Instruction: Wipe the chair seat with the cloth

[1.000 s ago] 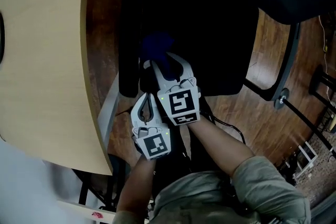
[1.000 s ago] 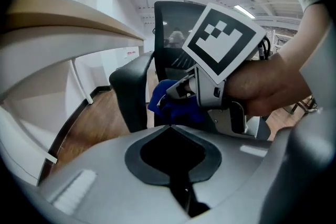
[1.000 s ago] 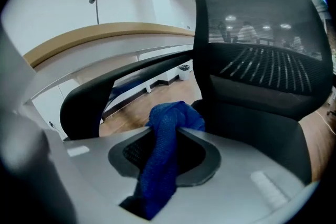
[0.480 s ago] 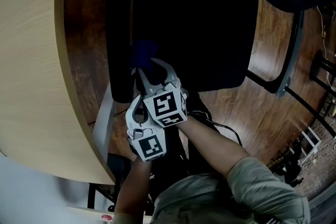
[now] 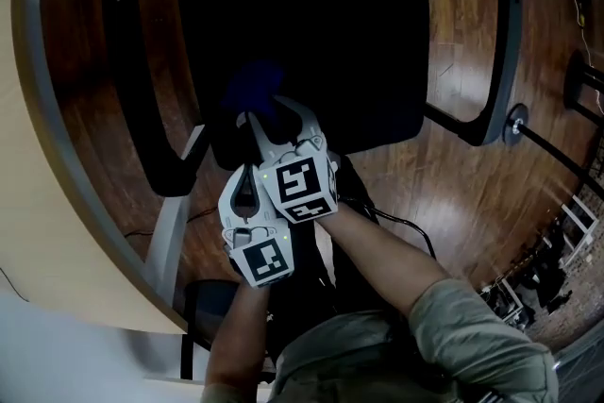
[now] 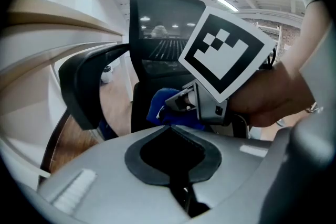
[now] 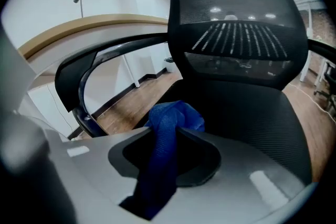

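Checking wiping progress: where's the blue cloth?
Head view, left of centre: the blue cloth clamped in the right gripper over the chair seat, front-left corner.

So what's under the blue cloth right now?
The black chair seat lies under the blue cloth, near the seat's front edge. The right gripper is clamped on the cloth. The bunched cloth covers the spot beneath, so contact with the seat cannot be told.

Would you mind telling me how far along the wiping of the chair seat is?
Done: the blue cloth is clamped in the right claw. In hand: that claw holds it near the front edge of the seat. Left: wiping across the seat. The left claw is shut and empty.
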